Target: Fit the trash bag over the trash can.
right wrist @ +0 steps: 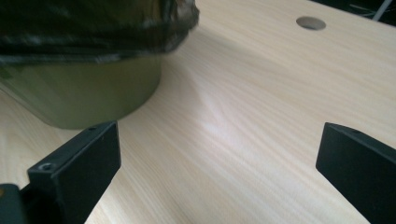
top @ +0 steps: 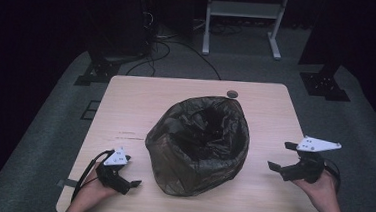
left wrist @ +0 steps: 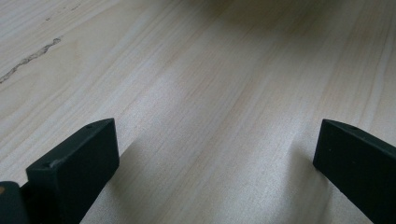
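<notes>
A round bin lined with a dark plastic bag (top: 198,144) stands in the middle of the light wooden table (top: 141,98); the bag's rim folds over the bin's edge. In the right gripper view the bin's olive wall (right wrist: 93,93) and the bag's rim (right wrist: 93,28) sit at upper left. My left gripper (top: 130,174) rests low at the table's near left corner, open, with bare wood between its jaws. My right gripper (top: 283,155) hovers right of the bin, open and holding nothing. Both are apart from the bin.
A round cable hole (top: 232,94) sits at the table's far edge, just behind the bin. A scratch mark (top: 126,134) runs left of the bin. On the dark floor beyond are cables (top: 165,49) and a white frame (top: 242,19).
</notes>
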{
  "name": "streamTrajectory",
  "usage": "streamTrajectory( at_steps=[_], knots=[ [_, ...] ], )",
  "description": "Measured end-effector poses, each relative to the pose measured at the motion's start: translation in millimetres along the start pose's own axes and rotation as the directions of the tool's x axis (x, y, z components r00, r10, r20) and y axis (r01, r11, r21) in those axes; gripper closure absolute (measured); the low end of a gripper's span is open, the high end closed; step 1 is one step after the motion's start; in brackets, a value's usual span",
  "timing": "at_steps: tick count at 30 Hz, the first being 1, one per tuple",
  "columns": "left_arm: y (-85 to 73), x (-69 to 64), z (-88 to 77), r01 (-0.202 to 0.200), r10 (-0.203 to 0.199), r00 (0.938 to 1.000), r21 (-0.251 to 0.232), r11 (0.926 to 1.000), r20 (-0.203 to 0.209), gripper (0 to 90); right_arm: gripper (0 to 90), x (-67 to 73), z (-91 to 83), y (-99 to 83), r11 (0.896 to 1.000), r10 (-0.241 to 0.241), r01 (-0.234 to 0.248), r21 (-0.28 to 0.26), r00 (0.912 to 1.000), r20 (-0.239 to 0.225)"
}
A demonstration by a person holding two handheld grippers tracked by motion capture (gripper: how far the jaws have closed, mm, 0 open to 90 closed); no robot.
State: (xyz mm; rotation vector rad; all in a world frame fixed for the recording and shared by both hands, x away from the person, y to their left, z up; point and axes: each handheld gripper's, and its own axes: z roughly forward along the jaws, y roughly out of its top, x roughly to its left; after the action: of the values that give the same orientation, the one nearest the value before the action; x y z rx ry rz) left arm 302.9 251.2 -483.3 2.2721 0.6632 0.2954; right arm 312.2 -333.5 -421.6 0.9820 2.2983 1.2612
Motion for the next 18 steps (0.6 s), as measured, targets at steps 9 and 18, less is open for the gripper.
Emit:
streamTrajectory(
  at_steps=[9, 18],
  knots=[
    [0.0, 0.0, 0.0, 0.0, 0.0, 1.0, 0.0, 1.0, 0.0, 0.0, 0.0, -5.8, 16.2, -44.0, 0.998, 0.037, -0.037, 0.055, 0.9993, 0.008],
    [0.0, -0.1, 0.0, 0.001, -0.001, 1.0, 0.0, 1.0, 0.0, 0.0, 0.0, -3.5, 26.7, -60.6, 0.985, 0.01, -0.013, 0.17, 0.9997, 0.022]
  ],
)
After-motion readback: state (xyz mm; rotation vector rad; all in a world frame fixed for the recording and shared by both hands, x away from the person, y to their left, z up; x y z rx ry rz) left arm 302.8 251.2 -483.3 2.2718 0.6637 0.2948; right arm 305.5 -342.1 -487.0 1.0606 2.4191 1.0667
